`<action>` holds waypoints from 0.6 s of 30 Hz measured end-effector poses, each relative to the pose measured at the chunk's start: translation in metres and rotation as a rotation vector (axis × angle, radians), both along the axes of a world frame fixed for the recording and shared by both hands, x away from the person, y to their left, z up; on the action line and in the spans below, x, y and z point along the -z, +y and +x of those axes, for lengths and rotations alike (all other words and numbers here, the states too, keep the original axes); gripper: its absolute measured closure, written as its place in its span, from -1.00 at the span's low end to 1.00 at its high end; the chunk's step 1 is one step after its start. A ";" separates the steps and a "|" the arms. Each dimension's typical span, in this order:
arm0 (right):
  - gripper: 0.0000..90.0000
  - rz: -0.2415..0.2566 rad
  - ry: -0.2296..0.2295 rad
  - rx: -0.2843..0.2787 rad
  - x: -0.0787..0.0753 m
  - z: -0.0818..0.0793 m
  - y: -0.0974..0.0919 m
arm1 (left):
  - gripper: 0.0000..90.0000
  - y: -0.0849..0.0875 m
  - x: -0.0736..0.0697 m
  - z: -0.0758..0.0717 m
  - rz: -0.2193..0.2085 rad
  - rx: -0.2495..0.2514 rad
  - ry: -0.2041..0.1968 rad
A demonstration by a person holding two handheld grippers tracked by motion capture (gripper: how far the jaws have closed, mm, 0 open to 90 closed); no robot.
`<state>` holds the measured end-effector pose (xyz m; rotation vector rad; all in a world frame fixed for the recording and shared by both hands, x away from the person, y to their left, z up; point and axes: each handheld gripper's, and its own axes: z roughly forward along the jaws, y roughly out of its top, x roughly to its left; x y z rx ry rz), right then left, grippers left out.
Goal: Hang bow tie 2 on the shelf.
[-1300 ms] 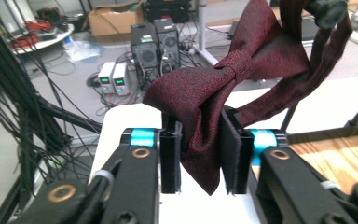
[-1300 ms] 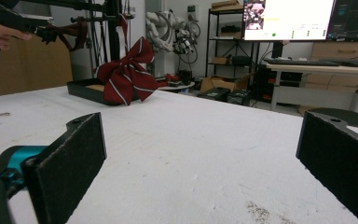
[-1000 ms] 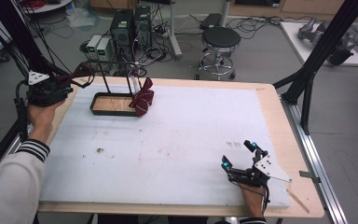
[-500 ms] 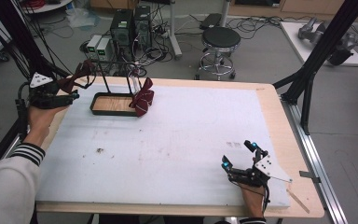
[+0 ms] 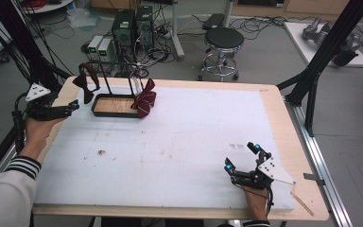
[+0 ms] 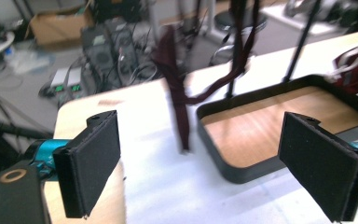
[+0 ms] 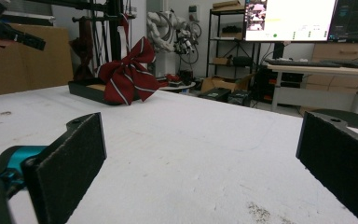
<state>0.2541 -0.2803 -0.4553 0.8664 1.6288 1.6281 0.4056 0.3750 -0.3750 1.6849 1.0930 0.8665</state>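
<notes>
Up at the left edge of the high view, the left gripper [image 5: 71, 108] hovers off the table corner, its jaws having just been opening, nothing between them. Just beside it, a dark maroon ribbon tie [image 5: 86, 81] hangs from the black metal rail [image 5: 106, 65] of the rack over the black-rimmed wooden tray [image 5: 116, 114]. A red striped bow [image 5: 144, 98] slumps against the tray's right end. Lower right of the frame, the right gripper [image 5: 240, 157] rests on the white foam mat [image 5: 179, 142], jaws spread wide, holding nothing, well apart from the action.

Over to the left gripper view: black pads [image 6: 91, 161] stand wide, and the dangling ribbon [image 6: 177, 93] hangs between them but farther off, blurred as if swinging. That's my worry: a loosely draped ribbon could slide off the rail, or a jaw could snag its tail on pulling away. The tray's rim [image 6: 223, 161] sits close at lower centre, an easy thing to bump.

Right gripper view now: pads [image 7: 70, 158] wide apart, low over the mat, the bow [image 7: 128, 77] far off at upper left.
</notes>
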 end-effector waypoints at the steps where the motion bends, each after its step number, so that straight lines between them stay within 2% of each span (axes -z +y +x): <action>1: -0.99 0.000 -0.002 0.001 0.000 0.000 0.000 | -0.70 -0.001 0.000 -0.003 -0.003 0.015 -0.003; 3: -0.99 0.002 0.001 0.000 0.000 0.000 0.000 | -0.70 -0.005 0.000 -0.009 -0.010 0.039 -0.014; 9: -0.99 -0.001 -0.004 0.004 0.000 0.000 0.000 | -0.70 -0.017 0.002 -0.032 -0.044 0.134 -0.082; 12: -0.99 -0.003 -0.008 0.007 0.000 0.000 0.000 | -0.70 -0.021 0.005 -0.042 -0.089 0.164 -0.117; 18: -0.99 -0.006 -0.015 0.013 0.000 -0.001 0.001 | -0.70 -0.034 0.012 -0.068 -0.135 0.235 -0.188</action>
